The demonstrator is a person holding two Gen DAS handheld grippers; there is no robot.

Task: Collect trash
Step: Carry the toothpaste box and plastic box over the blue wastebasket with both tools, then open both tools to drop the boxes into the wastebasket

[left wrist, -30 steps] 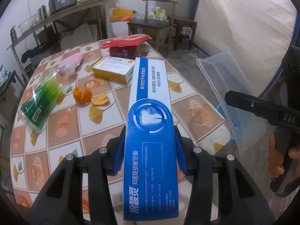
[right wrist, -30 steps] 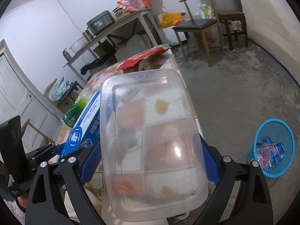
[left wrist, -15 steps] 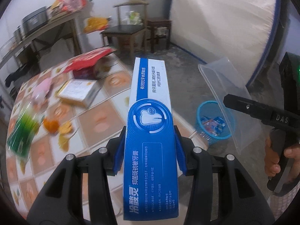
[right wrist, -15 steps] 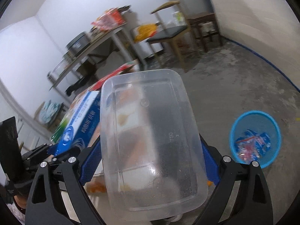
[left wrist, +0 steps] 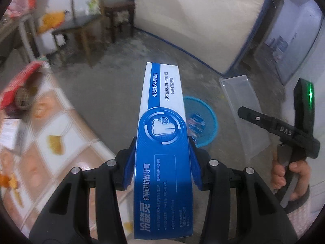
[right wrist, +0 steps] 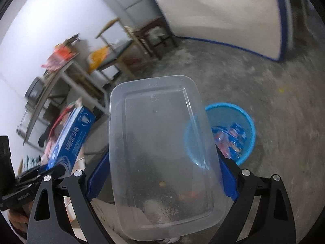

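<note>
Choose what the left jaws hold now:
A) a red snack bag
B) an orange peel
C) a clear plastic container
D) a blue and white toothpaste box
D: the left wrist view shows the blue and white toothpaste box clamped between the left jaws.

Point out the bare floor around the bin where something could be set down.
Bare grey concrete floor lies open between the round blue plastic bin and the white blue-edged panel. Behind and left it is crowded: wooden chair and dark wooden stool.
</note>
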